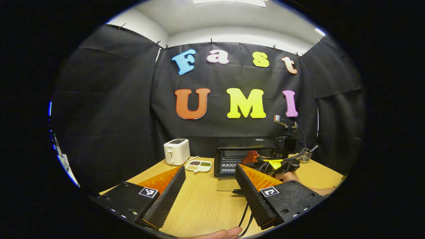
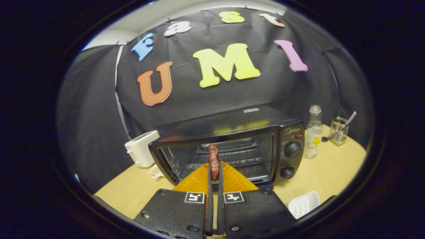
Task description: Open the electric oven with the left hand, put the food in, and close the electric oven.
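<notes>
Reddish food (image 2: 213, 159) is sitting pinched in our right hand-held gripper (image 2: 214, 172) at the open electric oven (image 2: 232, 152) mouth; our left hand-held gripper (image 1: 209, 186) is hanging spread over the bare counter (image 1: 206, 202)

No wording here is clear enough to read. The electric oven (image 2: 292, 139) has a small logo above its knobs, the toaster (image 1: 176, 151) a dark mark and the bottle (image 2: 313, 136) a label, all too blurred. Square black-and-white markers (image 1: 148, 192) sit on the left gripper (image 1: 210, 169) and right gripper (image 2: 214, 167).
</notes>
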The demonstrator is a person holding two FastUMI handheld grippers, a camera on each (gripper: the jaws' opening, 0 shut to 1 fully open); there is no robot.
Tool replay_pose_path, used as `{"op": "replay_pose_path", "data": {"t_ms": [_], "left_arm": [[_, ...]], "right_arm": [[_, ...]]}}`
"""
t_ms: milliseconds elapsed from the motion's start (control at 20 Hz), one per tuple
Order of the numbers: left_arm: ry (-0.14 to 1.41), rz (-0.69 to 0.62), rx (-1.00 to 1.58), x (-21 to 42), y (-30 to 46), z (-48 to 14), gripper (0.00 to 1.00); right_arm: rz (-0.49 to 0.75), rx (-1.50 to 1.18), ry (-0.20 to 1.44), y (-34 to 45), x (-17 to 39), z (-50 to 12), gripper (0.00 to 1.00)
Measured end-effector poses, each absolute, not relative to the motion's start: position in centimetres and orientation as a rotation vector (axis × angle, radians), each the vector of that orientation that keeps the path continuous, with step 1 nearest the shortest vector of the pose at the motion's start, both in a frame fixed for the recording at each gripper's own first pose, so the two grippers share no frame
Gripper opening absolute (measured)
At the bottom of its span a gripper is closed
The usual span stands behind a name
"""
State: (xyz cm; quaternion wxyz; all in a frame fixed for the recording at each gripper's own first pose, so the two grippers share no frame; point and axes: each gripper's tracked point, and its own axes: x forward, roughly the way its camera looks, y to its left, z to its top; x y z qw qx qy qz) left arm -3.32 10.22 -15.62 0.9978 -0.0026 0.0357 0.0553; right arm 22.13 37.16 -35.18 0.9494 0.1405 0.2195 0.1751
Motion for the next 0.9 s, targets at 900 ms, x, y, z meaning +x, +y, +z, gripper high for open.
{"op": "replay_pose_path", "data": {"t_ms": [900], "left_arm": [[0.094,0.124,-0.025,-1.9,12.0,-17.4,0.96]], "right_arm": [[0.29,0.578,0.612,38.7,29.4,-43.1,0.16]]}}
